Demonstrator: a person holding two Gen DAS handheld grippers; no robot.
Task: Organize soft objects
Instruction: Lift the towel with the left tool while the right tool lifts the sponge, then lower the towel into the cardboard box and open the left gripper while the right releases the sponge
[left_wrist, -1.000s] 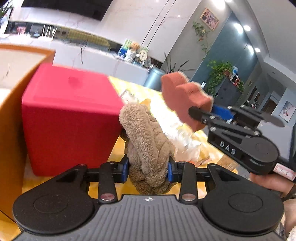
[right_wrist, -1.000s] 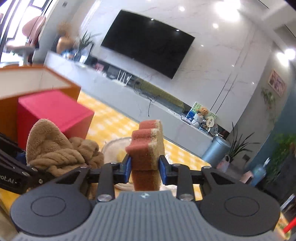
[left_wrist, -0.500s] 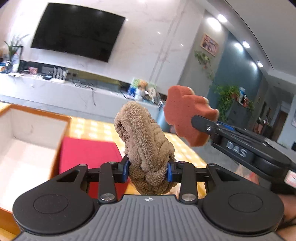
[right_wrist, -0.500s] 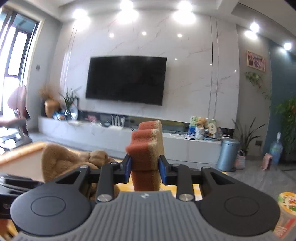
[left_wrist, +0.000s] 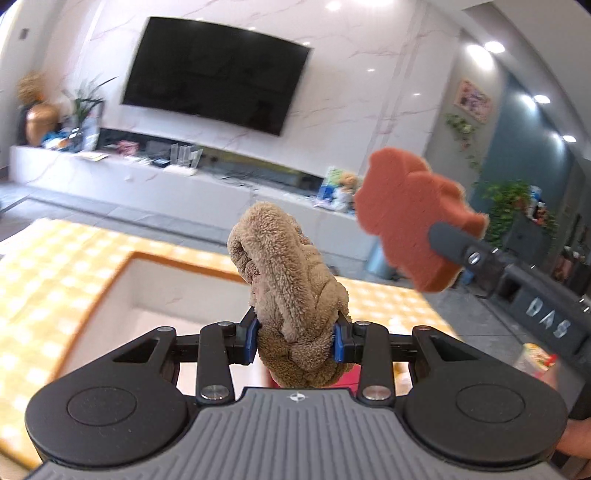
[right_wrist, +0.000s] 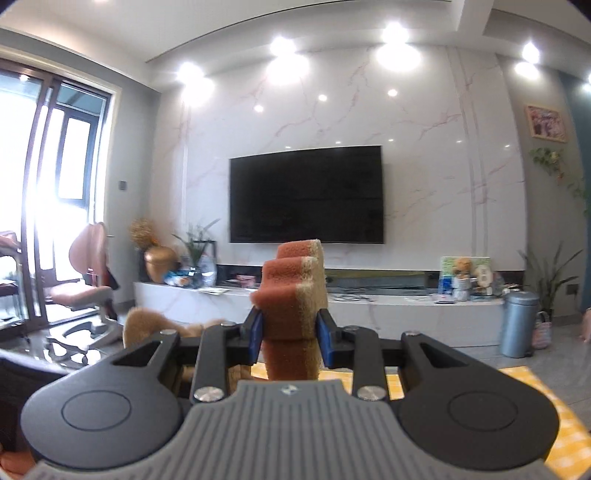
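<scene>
The left tool (left_wrist: 295, 341) is clamped on a tan plush (left_wrist: 288, 291), its blue pads (left_wrist: 251, 341) pressing into the lower, knotted part of the toy while the fuzzy top sticks up above the fingers. Just past and below the tool, a bit to its left, lies an open box (left_wrist: 127, 273) with an orange rim and a pale inside; the plush hangs over its near right corner. A sliver of something red (left_wrist: 351, 376) shows right under the plush, though I cannot tell what it is. Around the box spreads the yellow checked cloth of the desk (left_wrist: 40, 266).

To the right of the left tool and higher up, the right tool (left_wrist: 434, 240) comes in from the side, gripping a sponge (left_wrist: 410, 221). From its own camera the right tool (right_wrist: 290, 334) is closed on the sponge (right_wrist: 291, 295): rust-coloured on the left face, a tan scrub layer on the right, wavy-edged, standing upright between the pads. To the lower left of this tool the plush (right_wrist: 142, 325) peeks up, tan and blurred, with part of the left tool's dark body in front of it. A strip of yellow cloth shows beneath and to the right.

Beyond both tools the room opens out: a black TV (right_wrist: 306, 194) on a marble wall, a long low white cabinet (right_wrist: 369, 306) under it, a grey bin (right_wrist: 521, 323) to the right, and an office chair (right_wrist: 83, 291) by the bright glass doors on the left.
</scene>
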